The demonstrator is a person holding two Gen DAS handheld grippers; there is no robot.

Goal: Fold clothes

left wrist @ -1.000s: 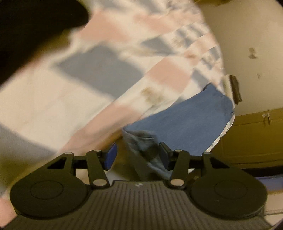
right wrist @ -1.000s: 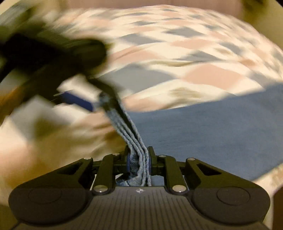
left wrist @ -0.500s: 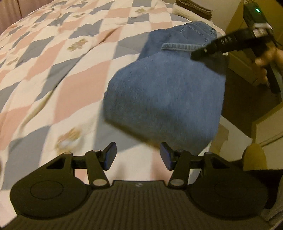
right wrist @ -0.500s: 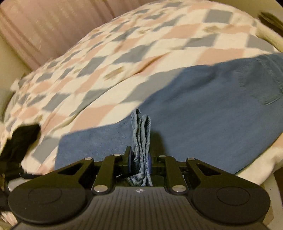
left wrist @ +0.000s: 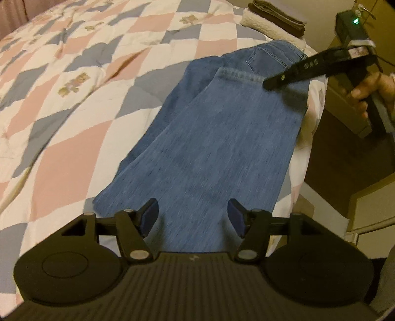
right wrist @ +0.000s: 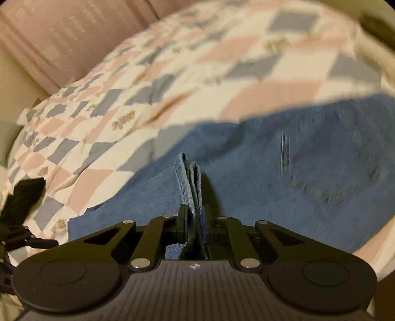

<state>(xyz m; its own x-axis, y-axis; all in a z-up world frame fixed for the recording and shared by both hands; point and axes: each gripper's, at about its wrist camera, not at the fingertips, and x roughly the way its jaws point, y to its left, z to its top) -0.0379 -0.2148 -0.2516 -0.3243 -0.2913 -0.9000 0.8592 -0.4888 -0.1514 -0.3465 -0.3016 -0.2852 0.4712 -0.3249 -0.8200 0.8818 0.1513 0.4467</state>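
Left wrist view: the left gripper (left wrist: 192,217) now hangs wide open above the jeans (left wrist: 222,138), closer than before. The jeans lie folded on the quilt (left wrist: 74,103). The right gripper (right wrist: 193,222) still pinches their hem. No readable writing.

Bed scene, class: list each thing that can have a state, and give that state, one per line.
Jeans: folded lengthwise, legs doubled back over the seat, flat on the quilt.
Left tool: open, empty, above the fold.
Right tool: shut on the jeans' hems.
Towels: folded, stacked.
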